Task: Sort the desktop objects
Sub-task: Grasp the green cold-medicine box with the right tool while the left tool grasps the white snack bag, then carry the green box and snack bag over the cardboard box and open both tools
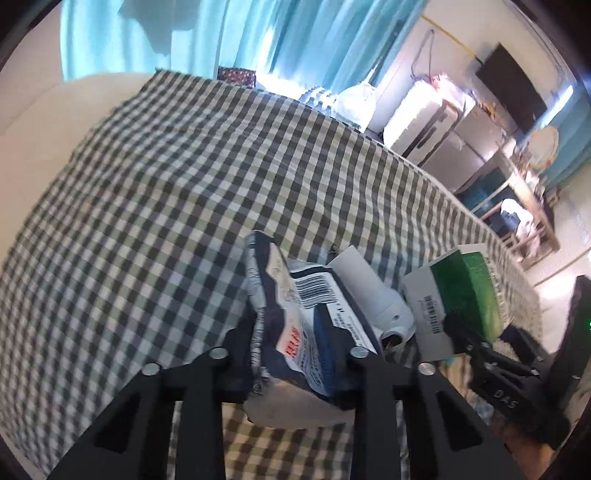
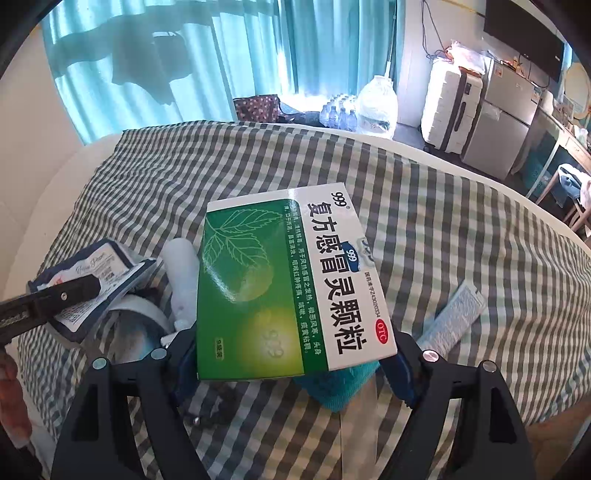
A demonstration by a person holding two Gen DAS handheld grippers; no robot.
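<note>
Tongs: left gripper (image 1: 295,363) clamps tissue pack (image 1: 291,314) at lower center, right gripper (image 2: 295,363) grips green medicine box (image 2: 284,280) mid-frame, checkered cloth (image 1: 147,192) lies bare toward upper-left edge w/ plenty room.

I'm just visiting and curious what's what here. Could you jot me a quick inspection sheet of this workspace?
Surface: checked tablecloth, green, white and grey.
Job's things: tissue pack; green medicine box.
Clutter: white tube-shaped item; small blue sachet; teal item under the box.
Grippers: left gripper shut on the tissue pack; right gripper straddles the medicine box, contact unclear.
Cables: cords on the far wall.
Surroundings: blue curtains, water bottles, suitcase, small fridge.
</note>
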